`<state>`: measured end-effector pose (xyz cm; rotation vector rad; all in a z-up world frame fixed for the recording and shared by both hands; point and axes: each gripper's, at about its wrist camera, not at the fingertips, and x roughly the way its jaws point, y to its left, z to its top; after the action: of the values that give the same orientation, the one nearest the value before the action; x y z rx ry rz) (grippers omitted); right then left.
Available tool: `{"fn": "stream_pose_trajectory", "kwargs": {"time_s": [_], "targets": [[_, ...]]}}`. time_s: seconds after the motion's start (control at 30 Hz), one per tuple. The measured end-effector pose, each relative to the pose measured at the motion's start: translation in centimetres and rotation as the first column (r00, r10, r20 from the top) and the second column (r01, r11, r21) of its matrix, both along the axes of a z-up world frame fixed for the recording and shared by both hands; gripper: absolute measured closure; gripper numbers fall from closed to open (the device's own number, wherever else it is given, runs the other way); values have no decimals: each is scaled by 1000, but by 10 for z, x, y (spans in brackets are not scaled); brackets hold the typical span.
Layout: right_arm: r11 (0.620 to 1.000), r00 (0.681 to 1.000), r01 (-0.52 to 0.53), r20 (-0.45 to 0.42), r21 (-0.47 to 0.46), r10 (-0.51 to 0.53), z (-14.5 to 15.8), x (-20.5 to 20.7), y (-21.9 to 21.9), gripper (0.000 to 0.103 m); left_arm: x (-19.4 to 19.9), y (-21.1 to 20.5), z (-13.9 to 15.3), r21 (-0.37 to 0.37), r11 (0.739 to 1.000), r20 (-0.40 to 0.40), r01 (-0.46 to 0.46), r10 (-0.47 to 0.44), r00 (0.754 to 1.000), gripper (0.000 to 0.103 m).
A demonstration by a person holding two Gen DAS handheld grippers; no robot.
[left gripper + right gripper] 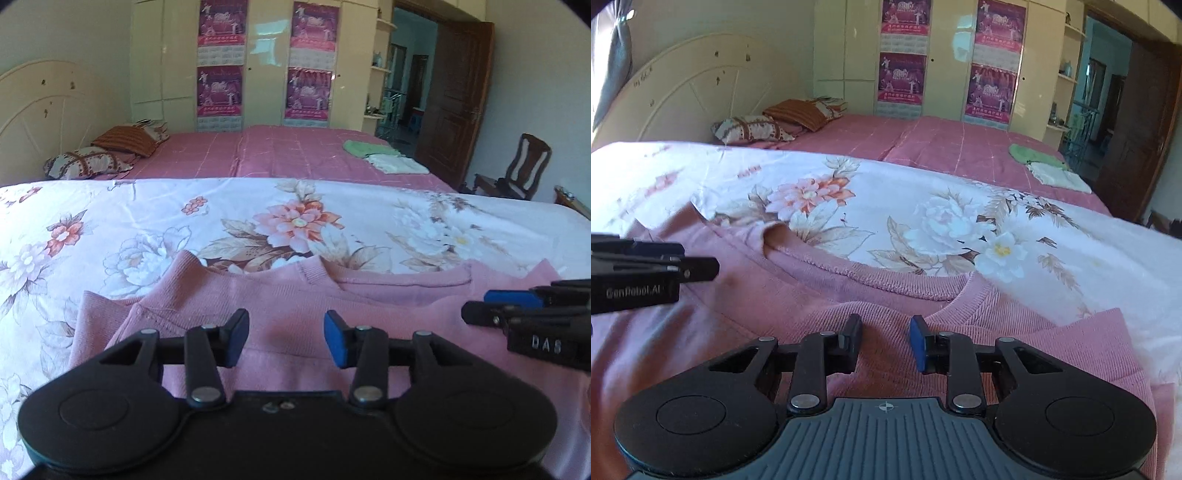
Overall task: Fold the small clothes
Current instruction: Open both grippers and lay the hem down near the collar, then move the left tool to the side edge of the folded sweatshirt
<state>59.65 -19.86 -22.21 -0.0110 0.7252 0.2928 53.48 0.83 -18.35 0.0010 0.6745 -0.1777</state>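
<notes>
From my left gripper (286,338) I see its two fingers apart with only a moderate gap and nothing between the pads, above the pink sweater (280,295). This view alone shows a wooden chair (517,173) at the far right, and my right gripper (476,310) enters from the right edge, seen from the side. From the right camera I see instead more of the cream headboard (701,92) at the left, and the left gripper (701,267) comes in from the left edge. The right gripper (885,341) has a narrow gap and holds nothing; its pads do not press the cloth. The sweater lies flat on the flowered sheet (923,221), close to me, collar away from me. It is ribbed knit, with one folded-up edge near the collar. Behind, on the pink bedcover (295,155), lie a green cloth (365,147) and a white cloth (397,164).
</notes>
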Motion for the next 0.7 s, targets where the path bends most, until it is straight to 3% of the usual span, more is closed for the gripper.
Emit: {"fn": "stream_pose_trajectory", "kwargs": {"time_s": [0.13, 0.23, 0.33, 0.4, 0.47, 0.6, 0.7], "targets": [[1000, 999, -23, 34, -5, 23, 16, -34, -8, 74, -32, -11, 12, -11, 992, 24, 125, -125, 992, 58], [998, 999, -47, 22, -44, 48, 8, -50, 1, 74, -36, -29, 0, 16, 984, -15, 178, -178, 984, 58], [997, 1000, -14, 0, -78, 14, -8, -51, -1, 74, -26, -34, -21, 31, 990, -57, 141, -139, 989, 54], [993, 1000, 22, 3, -113, -22, -17, -50, -10, 74, -20, -28, -25, 15, 995, -52, 98, -97, 994, 43], [998, 999, 35, -8, -44, -36, -20, -50, -26, 74, -15, -24, -26, -1, 997, -51, 77, -77, 996, 42], [998, 998, 63, -17, -26, -64, -11, -58, -31, 74, -14, -10, -21, -51, 999, -71, 7, -10, 997, 47], [997, 997, 77, 8, -4, -77, 4, -72, -36, 74, -31, -6, -10, -11, 1000, -46, 13, -14, 999, 50]]}}
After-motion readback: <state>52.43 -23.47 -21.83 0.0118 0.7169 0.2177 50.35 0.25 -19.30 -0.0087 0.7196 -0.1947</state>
